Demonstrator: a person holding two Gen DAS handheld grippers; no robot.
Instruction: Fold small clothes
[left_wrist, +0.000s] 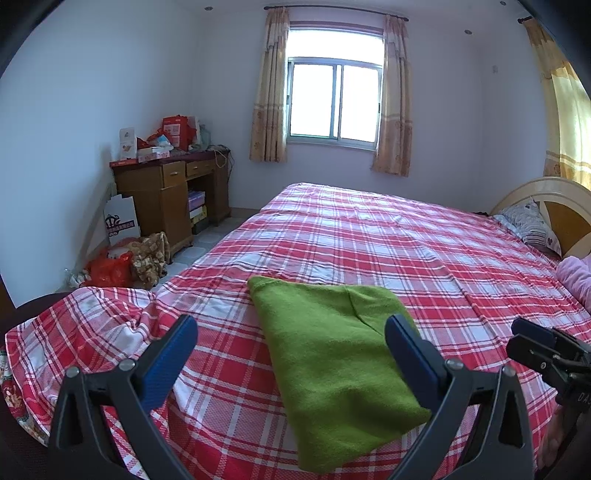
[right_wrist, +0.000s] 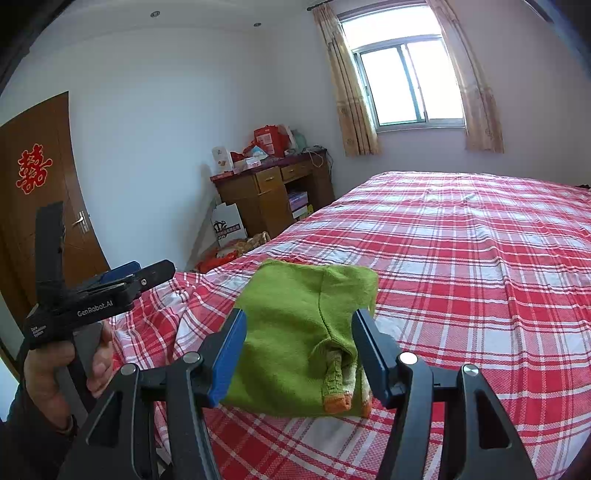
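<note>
A small green garment (left_wrist: 332, 354) lies folded on the red plaid bed (left_wrist: 424, 240). In the right wrist view the garment (right_wrist: 291, 332) shows orange-trimmed cuffs at its near end. My left gripper (left_wrist: 291, 343) is open and empty, held above the garment's near part. My right gripper (right_wrist: 299, 347) is open and empty, with its fingers to either side of the garment's near end, above it. The right gripper shows at the right edge of the left wrist view (left_wrist: 546, 350). The left gripper shows at the left of the right wrist view (right_wrist: 122, 280).
A wooden desk (left_wrist: 173, 199) piled with boxes stands by the far wall, with bags (left_wrist: 122, 266) on the floor beside it. A pillow (left_wrist: 532, 221) and a pink cloth (left_wrist: 576, 277) lie at the headboard end. A brown door (right_wrist: 40, 195) is at the left.
</note>
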